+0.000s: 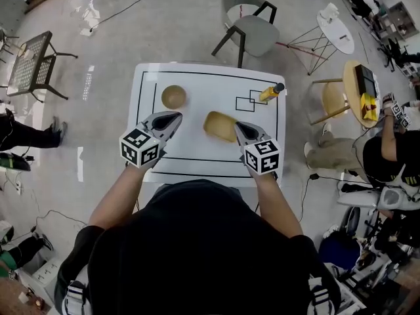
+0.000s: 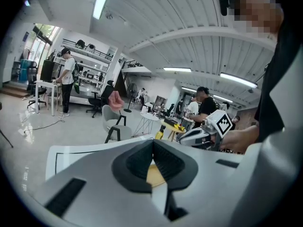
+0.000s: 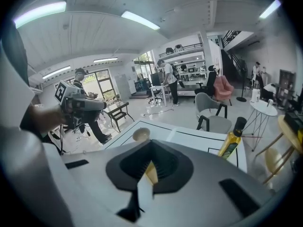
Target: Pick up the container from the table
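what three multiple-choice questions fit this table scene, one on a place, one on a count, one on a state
1. Where on the table is the bottle?
A near left corner
B far right, at the marked squares
C near edge, centre

2. How many things stand on the table?
A one
B three
C five

3. How are the right tongs?
A wide open
B closed on the bottle
C shut, empty

Answers:
1 B, the bottle stands at the far right by the drawn squares.
2 B, only the bowl, the container and the bottle are there.
3 C, its jaws meet with nothing between them.
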`<state>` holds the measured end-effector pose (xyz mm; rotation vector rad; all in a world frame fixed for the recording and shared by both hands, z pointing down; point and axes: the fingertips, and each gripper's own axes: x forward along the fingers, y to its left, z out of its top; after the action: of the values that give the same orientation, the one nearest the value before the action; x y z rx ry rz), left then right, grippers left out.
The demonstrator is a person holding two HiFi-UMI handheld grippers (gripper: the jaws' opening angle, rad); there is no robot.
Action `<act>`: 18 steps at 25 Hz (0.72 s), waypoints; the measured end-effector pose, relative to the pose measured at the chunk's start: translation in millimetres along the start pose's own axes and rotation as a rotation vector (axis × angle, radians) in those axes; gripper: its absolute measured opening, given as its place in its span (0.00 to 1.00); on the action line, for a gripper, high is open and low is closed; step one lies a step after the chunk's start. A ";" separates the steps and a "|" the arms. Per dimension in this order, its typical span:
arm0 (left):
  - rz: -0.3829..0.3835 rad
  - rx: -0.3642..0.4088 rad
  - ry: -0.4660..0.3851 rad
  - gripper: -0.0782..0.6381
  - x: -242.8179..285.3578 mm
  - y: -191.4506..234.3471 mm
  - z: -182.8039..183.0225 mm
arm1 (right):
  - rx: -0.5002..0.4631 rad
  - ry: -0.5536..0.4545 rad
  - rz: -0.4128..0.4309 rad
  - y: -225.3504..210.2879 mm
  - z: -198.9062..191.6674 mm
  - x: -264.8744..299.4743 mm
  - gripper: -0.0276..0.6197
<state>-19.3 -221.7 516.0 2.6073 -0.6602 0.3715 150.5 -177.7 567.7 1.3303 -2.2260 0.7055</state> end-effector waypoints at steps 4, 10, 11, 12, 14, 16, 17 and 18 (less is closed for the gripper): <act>0.000 -0.009 0.014 0.12 7.2 3.6 -5.8 | -0.004 0.023 -0.002 -4.7 -11.0 8.8 0.05; -0.010 -0.024 0.042 0.12 16.5 4.7 -14.9 | -0.005 0.063 0.013 -3.8 -25.5 22.3 0.05; -0.009 -0.026 0.044 0.12 18.3 5.8 -15.4 | -0.011 0.070 0.014 -4.0 -27.6 24.9 0.05; -0.010 -0.028 0.046 0.12 20.4 6.7 -16.1 | -0.023 0.078 0.013 -4.6 -29.8 27.6 0.05; -0.014 -0.032 0.051 0.12 25.0 7.4 -18.5 | -0.064 0.095 0.005 -5.8 -34.5 32.5 0.05; -0.020 -0.037 0.059 0.12 29.0 7.7 -21.7 | -0.083 0.107 0.006 -5.9 -38.3 36.6 0.05; -0.021 -0.040 0.062 0.12 30.9 8.7 -22.6 | -0.082 0.111 0.011 -6.0 -40.0 38.9 0.05; -0.021 -0.042 0.063 0.12 32.9 10.5 -22.6 | -0.079 0.116 0.016 -6.3 -41.4 41.6 0.05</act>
<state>0.0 -232.4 550.8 2.5495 -0.6122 0.4268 143.0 -181.8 626.2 1.2041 -2.1524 0.6757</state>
